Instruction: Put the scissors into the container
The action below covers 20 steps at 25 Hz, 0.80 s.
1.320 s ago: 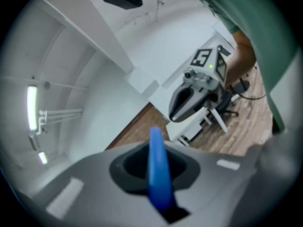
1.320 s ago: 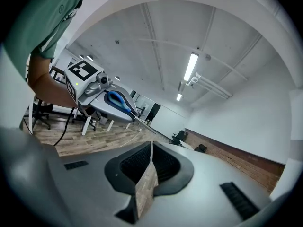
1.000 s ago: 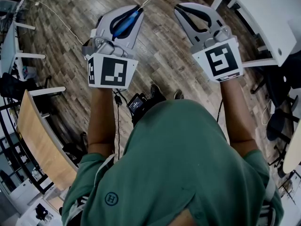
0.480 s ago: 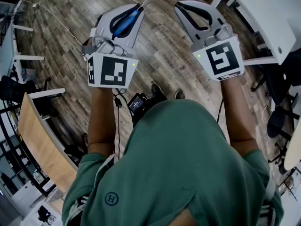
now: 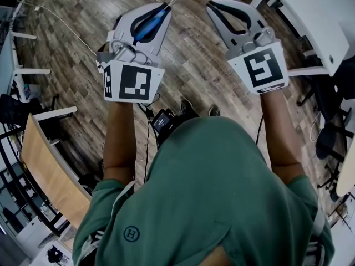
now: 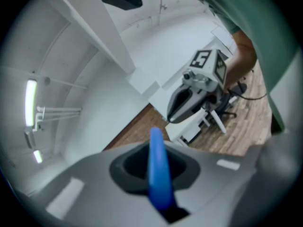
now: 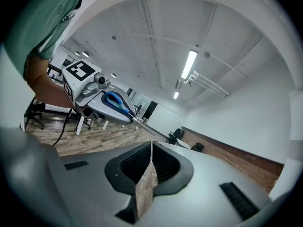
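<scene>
1. Head view: the left hand-held gripper [image 5: 158, 13] is held out over the wooden floor [image 5: 188, 65] and pinches the scissors [image 5: 151, 22]. Their blue handle lies between its jaws, and the thin metal blade pokes out past the jaw tips. The right hand-held gripper [image 5: 217, 7] is level with it and well apart, with its jaws pressed together. A white tabletop [image 5: 310, 10] lies off to the right of the right hand-held gripper.
2. Left gripper view: the blue handle of the scissors [image 6: 157, 169] stands clamped between the two jaws, in the middle of the gap. The right hand-held gripper [image 6: 176, 111] shows beyond, up and to the right.
3. Right gripper view: the jaws meet at their tips with nothing between them. The left hand-held gripper [image 7: 124, 111] is off to the left, with the scissors [image 7: 116, 102] gripped in its jaws.
</scene>
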Each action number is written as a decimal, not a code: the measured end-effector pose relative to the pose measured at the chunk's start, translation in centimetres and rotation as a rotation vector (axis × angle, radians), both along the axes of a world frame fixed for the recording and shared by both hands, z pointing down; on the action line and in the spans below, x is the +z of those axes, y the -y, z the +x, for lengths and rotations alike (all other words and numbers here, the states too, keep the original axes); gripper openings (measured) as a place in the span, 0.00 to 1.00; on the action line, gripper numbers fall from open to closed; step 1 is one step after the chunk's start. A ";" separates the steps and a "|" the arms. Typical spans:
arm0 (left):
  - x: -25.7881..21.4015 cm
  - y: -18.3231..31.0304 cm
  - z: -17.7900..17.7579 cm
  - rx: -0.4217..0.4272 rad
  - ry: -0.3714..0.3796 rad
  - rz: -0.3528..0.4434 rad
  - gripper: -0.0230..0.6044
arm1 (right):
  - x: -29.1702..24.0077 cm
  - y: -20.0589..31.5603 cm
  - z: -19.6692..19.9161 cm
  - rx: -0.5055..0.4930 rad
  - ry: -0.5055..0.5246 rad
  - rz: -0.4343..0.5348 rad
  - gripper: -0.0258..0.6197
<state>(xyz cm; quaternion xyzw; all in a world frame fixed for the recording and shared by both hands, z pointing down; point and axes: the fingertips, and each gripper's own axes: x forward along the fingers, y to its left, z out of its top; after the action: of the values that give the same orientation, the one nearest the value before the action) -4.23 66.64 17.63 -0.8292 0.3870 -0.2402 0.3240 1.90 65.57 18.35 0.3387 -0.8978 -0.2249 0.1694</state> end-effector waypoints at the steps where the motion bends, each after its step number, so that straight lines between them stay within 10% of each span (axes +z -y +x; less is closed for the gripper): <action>1: 0.0 0.2 -0.2 0.001 -0.003 -0.001 0.09 | 0.0 0.2 -0.2 0.003 -0.006 0.002 0.05; 20: 0.0 9.4 3.9 -0.033 0.033 -0.003 0.09 | -0.2 9.6 2.9 -0.050 0.011 0.021 0.05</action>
<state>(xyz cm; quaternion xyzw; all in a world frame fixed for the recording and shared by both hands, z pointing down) -0.34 57.28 17.60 -0.8191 0.3947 -0.2599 0.3250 4.76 55.98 18.11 0.3191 -0.9045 -0.2365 0.1554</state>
